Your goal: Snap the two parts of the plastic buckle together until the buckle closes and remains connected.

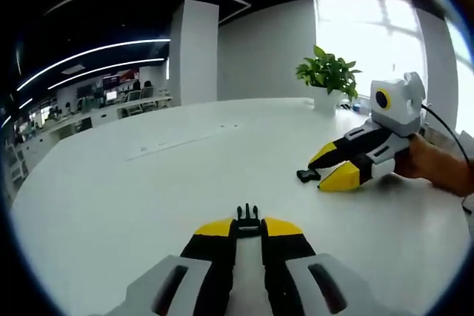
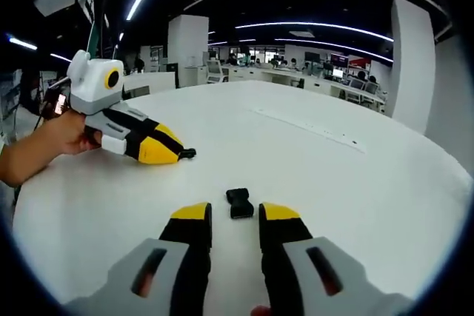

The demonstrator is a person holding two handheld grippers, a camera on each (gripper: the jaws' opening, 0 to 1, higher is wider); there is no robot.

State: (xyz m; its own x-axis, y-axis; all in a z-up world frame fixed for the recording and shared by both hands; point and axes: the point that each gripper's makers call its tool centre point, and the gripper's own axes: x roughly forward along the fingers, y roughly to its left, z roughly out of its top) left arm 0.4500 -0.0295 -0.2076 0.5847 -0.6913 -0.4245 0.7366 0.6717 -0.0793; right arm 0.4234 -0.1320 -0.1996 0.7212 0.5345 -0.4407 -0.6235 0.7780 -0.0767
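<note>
on the white table [image 1: 111,205], in the left gripper view, the left gripper [image 1: 249,228] pinches the pronged buckle part [image 1: 248,220] between its yellow tips. off to the right, the right gripper [image 1: 331,170] rests beside the socket part [image 1: 306,176].

in the right gripper view, the right gripper's [image 2: 235,212] jaws stand spread, with the socket part [image 2: 238,203] lying just ahead between them. the left gripper [image 2: 175,155] holds its part [image 2: 188,153], gripped by a hand [image 2: 63,132].

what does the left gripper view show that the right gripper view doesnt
Left gripper view: a potted plant, a bright window, the hand on the right gripper. Right gripper view: the other hand, on the left gripper. Both: the white table, the pronged buckle half clamped in the left gripper, the socket half lying loose before the open right gripper.
</note>
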